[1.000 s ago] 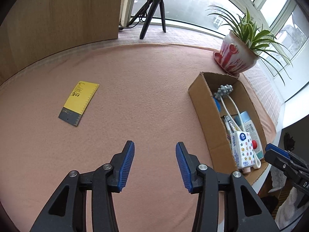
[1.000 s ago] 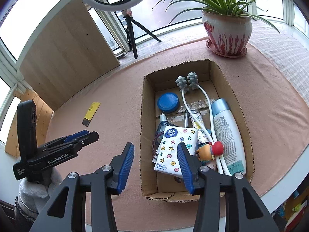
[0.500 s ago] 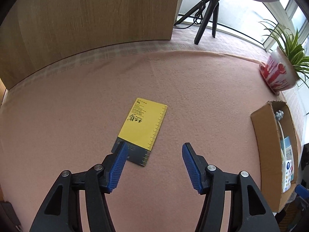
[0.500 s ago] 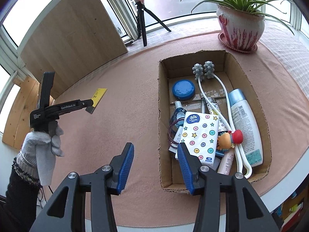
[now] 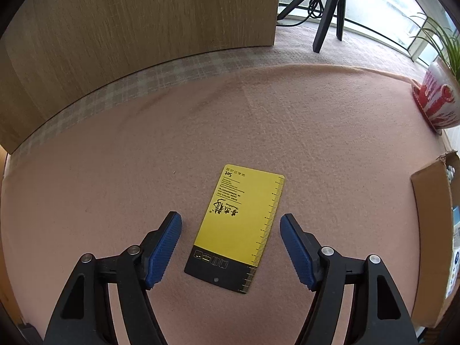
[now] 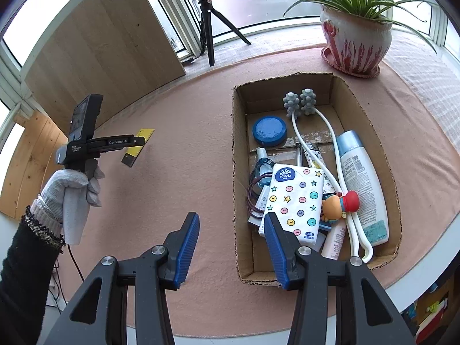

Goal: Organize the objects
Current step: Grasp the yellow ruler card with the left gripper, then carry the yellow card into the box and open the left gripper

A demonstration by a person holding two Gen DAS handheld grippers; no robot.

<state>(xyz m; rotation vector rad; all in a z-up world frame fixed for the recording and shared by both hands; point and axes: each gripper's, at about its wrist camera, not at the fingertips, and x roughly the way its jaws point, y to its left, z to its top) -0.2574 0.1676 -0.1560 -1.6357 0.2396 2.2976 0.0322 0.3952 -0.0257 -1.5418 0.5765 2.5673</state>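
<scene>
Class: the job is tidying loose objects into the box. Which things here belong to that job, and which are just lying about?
Job:
- yellow card, loose on the cloth, between the open fingers of the left gripper, which have just been opening
- cardboard box, already holding toiletries

Lying about:
- plant pot
- tripod
- wooden board

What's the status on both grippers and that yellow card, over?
Left gripper open, jaws just widened, straddling yellow card flat on cloth, not gripped. Right gripper open, empty, beside cardboard box. Nothing in the way.
</scene>
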